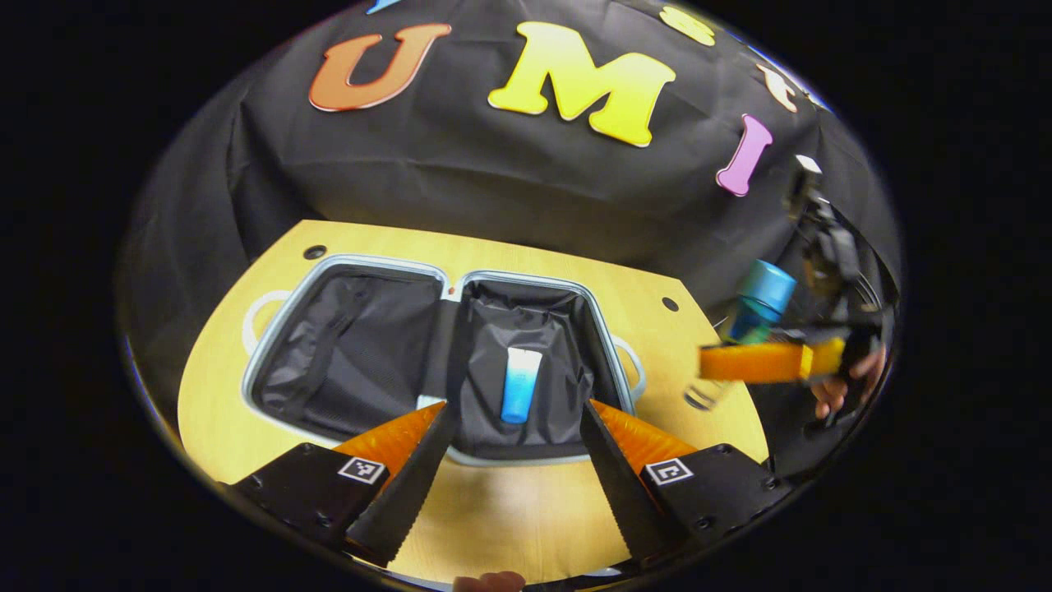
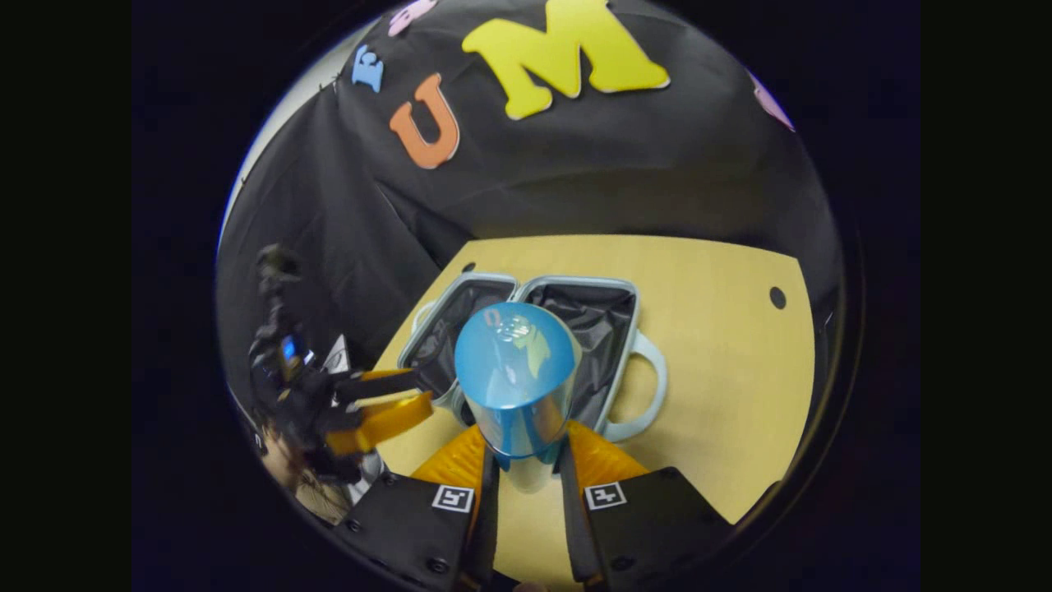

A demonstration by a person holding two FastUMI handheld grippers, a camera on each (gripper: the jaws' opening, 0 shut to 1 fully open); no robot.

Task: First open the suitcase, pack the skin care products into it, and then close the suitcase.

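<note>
At the bottom of the right gripper view, the right hand-held gripper [image 2: 526, 460] clamps a blue-capped bottle [image 2: 516, 378] above the counter [image 2: 723, 345]. Low in the left gripper view, the left hand-held gripper [image 1: 514, 427] spreads wide before the open suitcase [image 1: 353, 267], a blue tube [image 1: 519, 383] lying in its right half.

text: none legible | bottle [image 2: 516, 378] cap: mark unreadable

The blue-capped bottle [image 2: 516, 382] hides the suitcase [image 2: 633, 362] hinge, and its base sits hidden between the fingers
</note>
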